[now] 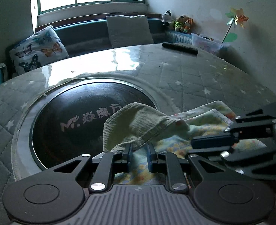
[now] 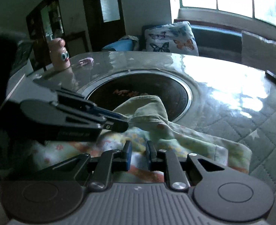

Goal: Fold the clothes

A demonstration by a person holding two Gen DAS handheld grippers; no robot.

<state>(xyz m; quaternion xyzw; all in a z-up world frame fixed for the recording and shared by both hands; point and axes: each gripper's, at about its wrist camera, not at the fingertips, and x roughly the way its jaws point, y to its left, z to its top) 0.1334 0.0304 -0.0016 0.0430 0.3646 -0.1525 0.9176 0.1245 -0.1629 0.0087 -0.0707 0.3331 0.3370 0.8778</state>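
Observation:
A small pale green garment (image 1: 138, 125) with a printed pastel lining lies on the round table, partly over the black centre disc (image 1: 77, 123). My left gripper (image 1: 139, 150) has its jaws a small gap apart, at the ribbed green edge, with cloth between and under the fingers. In the right wrist view the left gripper (image 2: 122, 121) pinches that green edge (image 2: 147, 110). My right gripper (image 2: 138, 151) hovers over the printed cloth (image 2: 175, 136) with jaws slightly apart; it also shows at the right of the left wrist view (image 1: 194, 143).
The table has a grey quilted star cover (image 1: 203, 78) under glossy plastic. A dark remote (image 1: 179, 47) lies at the far edge. A pink toy figure (image 2: 60, 54) stands at the table's far left. A bench with cushions (image 1: 38, 48) runs under the window.

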